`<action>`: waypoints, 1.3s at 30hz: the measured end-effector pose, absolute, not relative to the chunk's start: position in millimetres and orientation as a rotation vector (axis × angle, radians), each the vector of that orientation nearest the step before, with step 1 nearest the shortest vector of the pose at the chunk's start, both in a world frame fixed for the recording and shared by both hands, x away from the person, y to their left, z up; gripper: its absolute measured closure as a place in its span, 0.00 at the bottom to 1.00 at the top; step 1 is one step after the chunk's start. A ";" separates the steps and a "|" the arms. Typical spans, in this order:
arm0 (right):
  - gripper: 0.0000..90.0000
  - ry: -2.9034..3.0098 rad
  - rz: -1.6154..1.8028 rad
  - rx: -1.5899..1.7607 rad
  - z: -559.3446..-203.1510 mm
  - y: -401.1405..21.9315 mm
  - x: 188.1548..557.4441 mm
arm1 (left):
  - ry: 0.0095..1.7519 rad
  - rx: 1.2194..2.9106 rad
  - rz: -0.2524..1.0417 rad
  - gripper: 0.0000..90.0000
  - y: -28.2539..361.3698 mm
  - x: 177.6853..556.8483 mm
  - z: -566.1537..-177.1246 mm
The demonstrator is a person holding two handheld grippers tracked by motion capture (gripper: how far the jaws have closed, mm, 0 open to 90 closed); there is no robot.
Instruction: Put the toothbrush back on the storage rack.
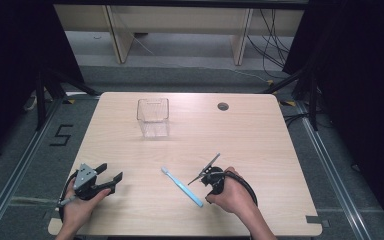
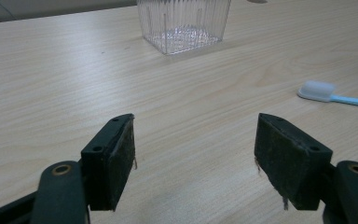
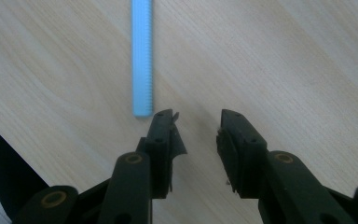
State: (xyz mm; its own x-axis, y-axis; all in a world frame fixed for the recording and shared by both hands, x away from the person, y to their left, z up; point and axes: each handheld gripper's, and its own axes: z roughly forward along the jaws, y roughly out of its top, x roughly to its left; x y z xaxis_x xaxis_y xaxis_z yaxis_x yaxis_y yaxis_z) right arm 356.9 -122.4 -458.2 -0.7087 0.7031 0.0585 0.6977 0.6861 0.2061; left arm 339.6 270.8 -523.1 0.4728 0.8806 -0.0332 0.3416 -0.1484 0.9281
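Blue toothbrush (image 1: 181, 186) lies flat on the wooden table (image 1: 260, 140), between 2 hand-held grippers.

Its white head (image 2: 316, 90) points toward the far left and its handle end toward the near edge, just beside the right gripper (image 1: 203, 171). That gripper's jaws stand parted with nothing between them; in the right gripper view the handle end sits just off 1 jaw tip, not touching. The left gripper (image 1: 108, 172), held near the table's front left corner, has its jaws spread wide over bare wood, empty. A clear ribbed box (image 1: 153, 117) stands upright farther back, well apart from both, and a round hole (image 1: 223, 106) marks the far side.
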 end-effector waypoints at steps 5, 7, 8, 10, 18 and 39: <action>0.76 2.884 0.281 1.194 -458.5 -112.6 361.5 | 1.039 1.710 0.670 0.31 270.4 340.2 -523.7; 0.76 2.891 0.260 1.208 -458.4 -108.6 362.4 | 1.052 1.718 0.674 0.31 270.3 339.1 -523.0; 0.76 2.900 0.254 1.199 -458.4 -107.2 363.1 | 1.052 1.718 0.674 0.31 270.3 339.1 -523.0; 0.76 2.900 0.252 1.208 -458.8 -104.7 363.7 | 1.052 1.720 0.673 0.31 270.1 339.0 -523.0; 0.76 2.943 0.207 1.127 -464.3 -85.6 371.2 | 1.049 1.719 0.673 0.32 269.9 338.8 -523.1; 0.77 2.971 0.185 1.071 -469.7 -53.2 386.0 | 1.046 1.712 0.672 0.31 269.8 337.7 -523.1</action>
